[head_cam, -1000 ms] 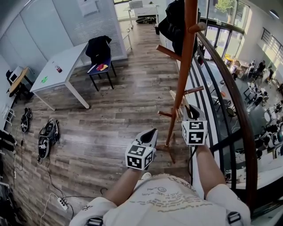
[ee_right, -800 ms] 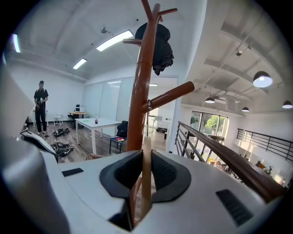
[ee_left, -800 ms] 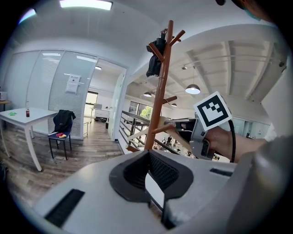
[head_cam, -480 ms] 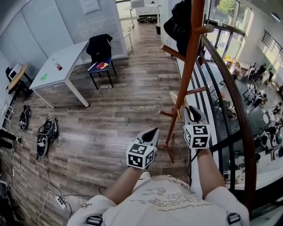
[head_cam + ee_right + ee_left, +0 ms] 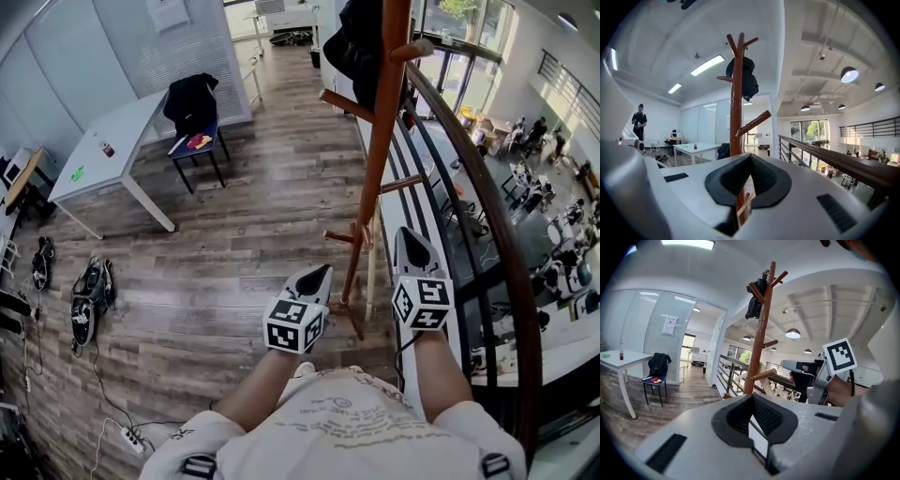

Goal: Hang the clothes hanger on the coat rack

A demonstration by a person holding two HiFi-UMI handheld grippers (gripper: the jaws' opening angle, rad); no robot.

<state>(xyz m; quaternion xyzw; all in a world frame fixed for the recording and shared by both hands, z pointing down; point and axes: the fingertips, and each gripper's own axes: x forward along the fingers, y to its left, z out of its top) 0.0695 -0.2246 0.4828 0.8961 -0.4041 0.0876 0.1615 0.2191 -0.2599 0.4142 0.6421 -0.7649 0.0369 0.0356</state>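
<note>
The brown wooden coat rack (image 5: 373,159) stands by the railing, with a dark garment (image 5: 361,42) on its top pegs. A pale wooden hanger (image 5: 374,267) appears to hang low on the rack beside a lower peg; it also shows in the left gripper view (image 5: 762,367). My left gripper (image 5: 322,272) is shut and empty, just left of the rack's foot. My right gripper (image 5: 410,239) is shut with nothing held, just right of the pole. In the right gripper view the pole (image 5: 737,108) rises straight ahead of the gripper (image 5: 749,157).
A dark curved railing (image 5: 487,216) runs close along the right, with an open drop beyond. A white table (image 5: 103,155) and a chair with a dark jacket (image 5: 192,103) stand far left. Bags (image 5: 89,291) and a power strip (image 5: 127,436) lie on the floor. A person (image 5: 640,119) stands far off.
My right gripper has drawn back from the rack's lower pegs towards me. The left gripper has hardly moved. The head view has shifted slightly.
</note>
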